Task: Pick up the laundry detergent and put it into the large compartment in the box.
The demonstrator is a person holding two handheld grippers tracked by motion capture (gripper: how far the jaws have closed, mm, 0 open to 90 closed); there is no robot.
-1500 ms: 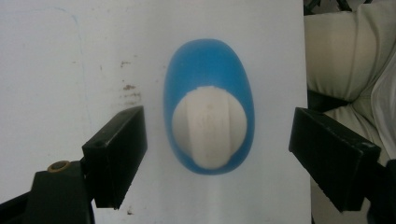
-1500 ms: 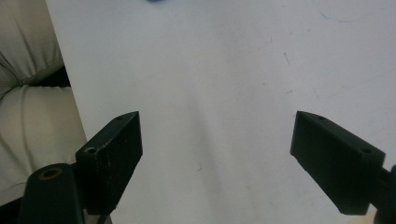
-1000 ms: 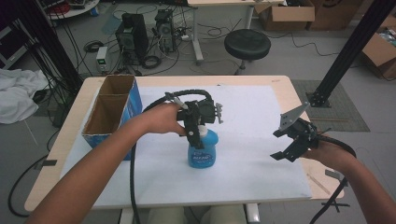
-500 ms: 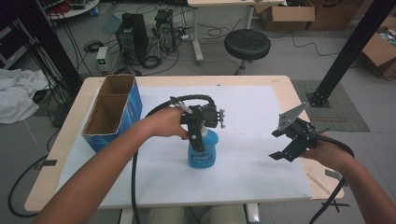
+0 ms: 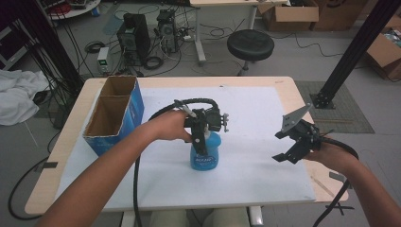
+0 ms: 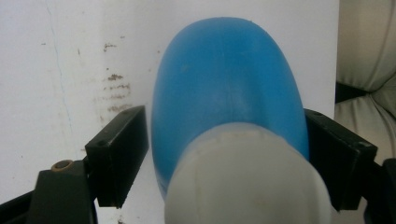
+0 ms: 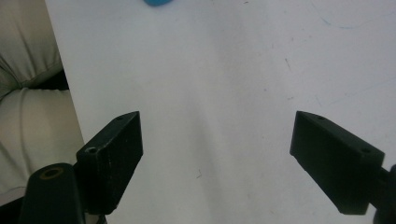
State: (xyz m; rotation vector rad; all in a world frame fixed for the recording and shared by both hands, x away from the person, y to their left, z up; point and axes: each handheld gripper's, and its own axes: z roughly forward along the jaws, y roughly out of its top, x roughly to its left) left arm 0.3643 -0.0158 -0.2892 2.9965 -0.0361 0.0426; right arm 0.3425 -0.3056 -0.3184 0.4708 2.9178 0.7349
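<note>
While the bottle stands upright mid-table: everything turns on the left jaws straddling its body from above.
Cardboard box (image 5: 111, 116): far left of the table, well apart.
Left gripper (image 5: 202, 142): pointing down over the blue bottle (image 5: 205, 152); jaws have just been closing, bottle between them, a thin gap at one pad, the other touching or nearly so.
Bottle axis: vertical, white cap (image 6: 247, 179) toward the camera.
Nearer hand: left.
Right gripper (image 5: 295, 144): well apart to the right, jaws wide, nothing between.
</note>
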